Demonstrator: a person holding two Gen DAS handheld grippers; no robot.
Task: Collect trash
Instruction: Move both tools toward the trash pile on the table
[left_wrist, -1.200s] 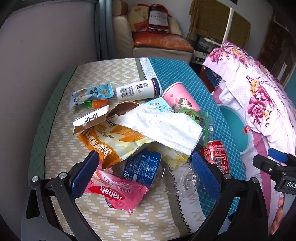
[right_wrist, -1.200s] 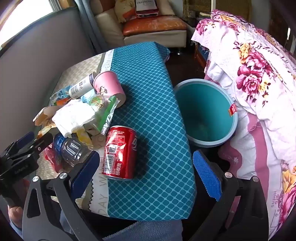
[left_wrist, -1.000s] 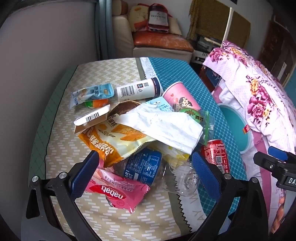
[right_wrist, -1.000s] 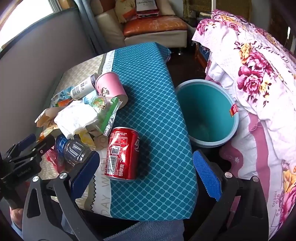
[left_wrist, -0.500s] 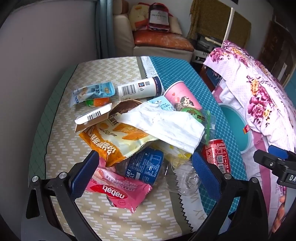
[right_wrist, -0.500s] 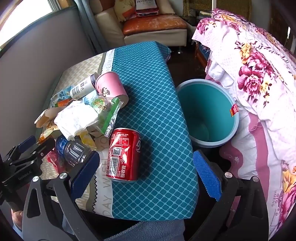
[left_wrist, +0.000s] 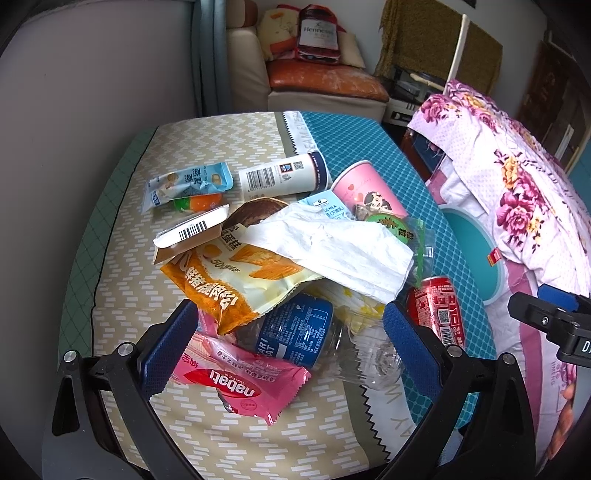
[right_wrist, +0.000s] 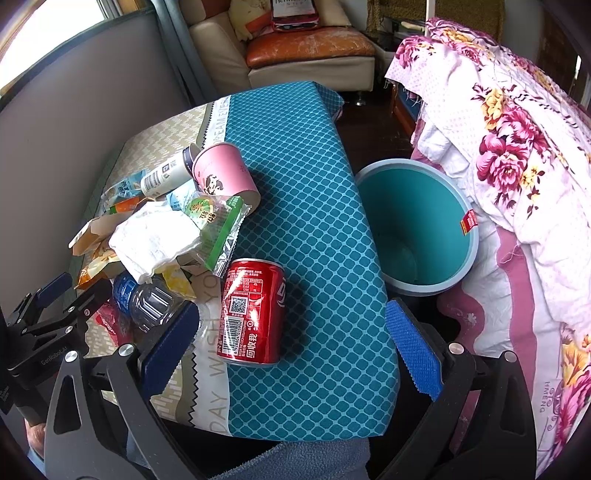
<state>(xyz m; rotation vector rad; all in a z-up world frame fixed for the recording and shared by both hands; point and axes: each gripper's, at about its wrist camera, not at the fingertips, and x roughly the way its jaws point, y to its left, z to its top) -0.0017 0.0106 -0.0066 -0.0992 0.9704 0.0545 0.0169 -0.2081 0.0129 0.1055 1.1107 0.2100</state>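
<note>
nothing's really changed in the last second: both the left hand-held gripper (left_wrist: 288, 332) and right hand-held gripper (right_wrist: 291, 339) still hover wide open and empty, red soda can (right_wrist: 253, 312) still on the tabletop (right_wrist: 317, 206), round teal bin (right_wrist: 417, 225) to its right, so collecting hasn't started.

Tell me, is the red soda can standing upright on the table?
No, the red soda can lies on its side on the teal tablecloth, next to the pile of wrappers.

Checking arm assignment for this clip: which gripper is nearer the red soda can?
Right. The right gripper frames the red soda can between its open fingers; the left gripper hovers over the pink wafer wrapper, the can beyond its right finger.
</note>
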